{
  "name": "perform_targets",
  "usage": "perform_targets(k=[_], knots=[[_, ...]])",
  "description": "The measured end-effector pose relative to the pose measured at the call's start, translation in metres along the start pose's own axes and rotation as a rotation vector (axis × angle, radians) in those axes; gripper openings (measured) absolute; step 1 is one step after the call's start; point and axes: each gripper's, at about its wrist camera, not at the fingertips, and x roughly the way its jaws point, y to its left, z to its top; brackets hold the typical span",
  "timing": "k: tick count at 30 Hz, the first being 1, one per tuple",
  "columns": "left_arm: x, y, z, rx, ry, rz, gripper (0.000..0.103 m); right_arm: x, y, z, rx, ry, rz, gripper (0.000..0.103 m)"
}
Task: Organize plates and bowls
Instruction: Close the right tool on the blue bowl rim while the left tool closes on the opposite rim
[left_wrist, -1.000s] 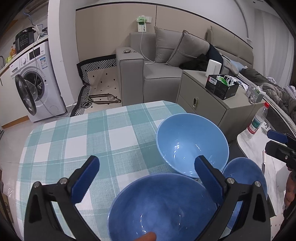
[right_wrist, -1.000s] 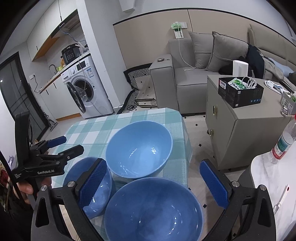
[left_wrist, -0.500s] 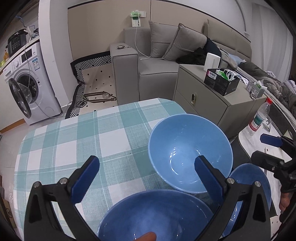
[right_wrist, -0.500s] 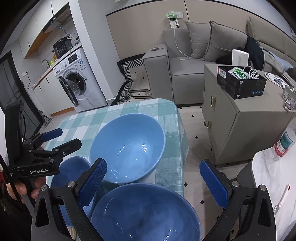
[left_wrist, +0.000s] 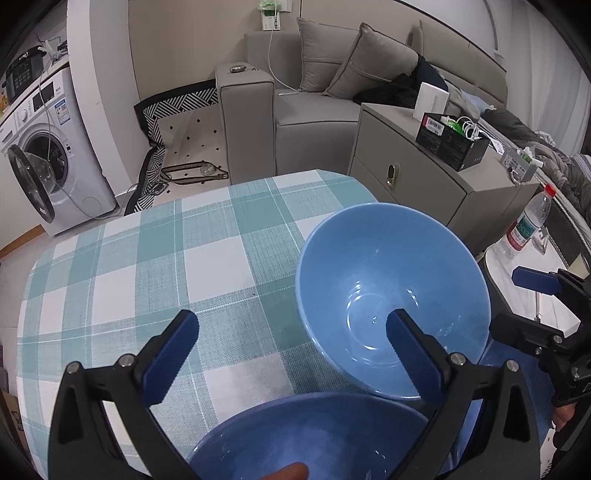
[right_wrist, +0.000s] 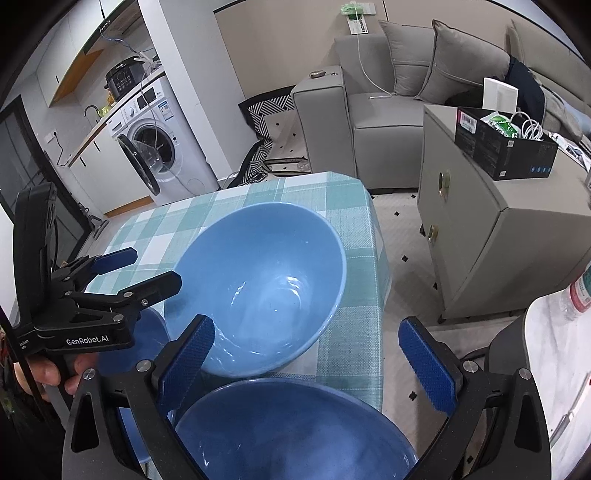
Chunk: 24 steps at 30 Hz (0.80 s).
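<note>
Light-blue bowl (left_wrist: 391, 295) nearer now, upright, mouth up; tools spread.

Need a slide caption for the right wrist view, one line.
Open right hand-held gripper above two blue bowls on a checked tablecloth; open left hand-held gripper alongside.

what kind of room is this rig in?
Looks like a small home apartment, living area open to a kitchen or laundry corner: a grey sofa, a front-loading washing machine, and a table with a checked tablecloth holding blue bowls.
</note>
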Motion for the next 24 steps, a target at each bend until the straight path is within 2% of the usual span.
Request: perform_targets(k=[4,8,10,13,16,24], knots=[[0.008,0.001,-0.001,-0.003,0.034,-0.017,0.088,0.007,0.0,-0.003,0.001,0.017,0.006,0.099],[0.013,0.003,-0.002,-0.015,0.055,-0.054,0.076,0.015,-0.002,-0.003,0.008,0.037,0.021,0.081],[0.015,0.002,-0.003,-0.008,0.06,-0.06,0.063,0.018,-0.001,-0.004,0.007,0.043,0.026,0.078],[0.017,-0.001,-0.006,0.009,0.07,-0.062,0.053,0.021,0.002,-0.003,0.0,0.055,0.038,0.065],[0.019,-0.003,-0.006,0.011,0.08,-0.074,0.044,0.02,0.007,-0.003,-0.013,0.049,0.036,0.056],[0.02,-0.013,-0.009,0.057,0.075,-0.082,0.026,0.021,0.009,-0.005,-0.029,0.043,-0.008,0.041]])
